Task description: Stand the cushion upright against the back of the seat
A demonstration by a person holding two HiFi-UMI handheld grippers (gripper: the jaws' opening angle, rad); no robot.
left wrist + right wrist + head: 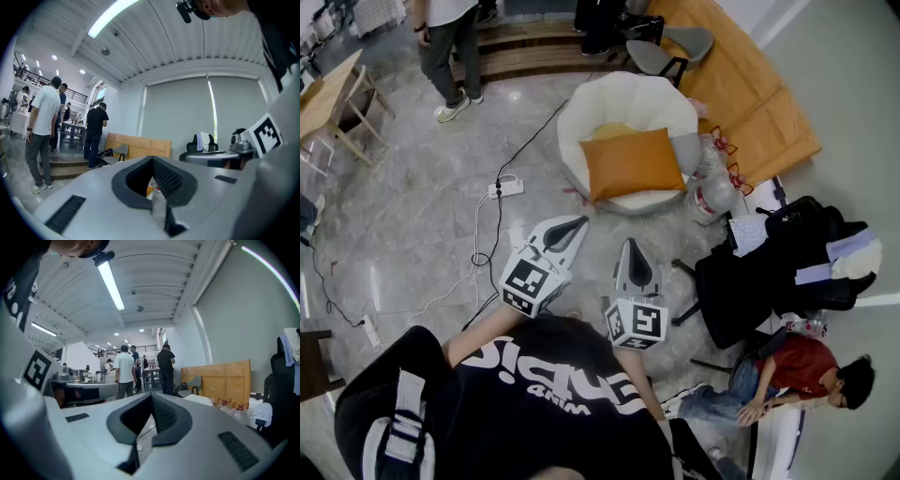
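Note:
In the head view an orange cushion [633, 161] lies tilted on the front of a round white seat [628, 96], whose curved back rises behind it. Both grippers hover over the floor short of the seat, pointing toward it. My left gripper [578, 223] is shut and holds nothing; my right gripper [633, 246] is shut and empty too. In the left gripper view the left gripper [153, 160] has its jaws closed, with a sliver of orange and a bottle beyond them. The right gripper [151, 397] shows closed jaws in its own view, floor and people far ahead.
A white power strip [504, 187] with cables lies left of the seat. Large water bottles [712, 187] stand at its right. A black office chair piled with clothes [787, 267] and a person sitting on the floor [797, 370] are at right. Another person [450, 47] stands at the back.

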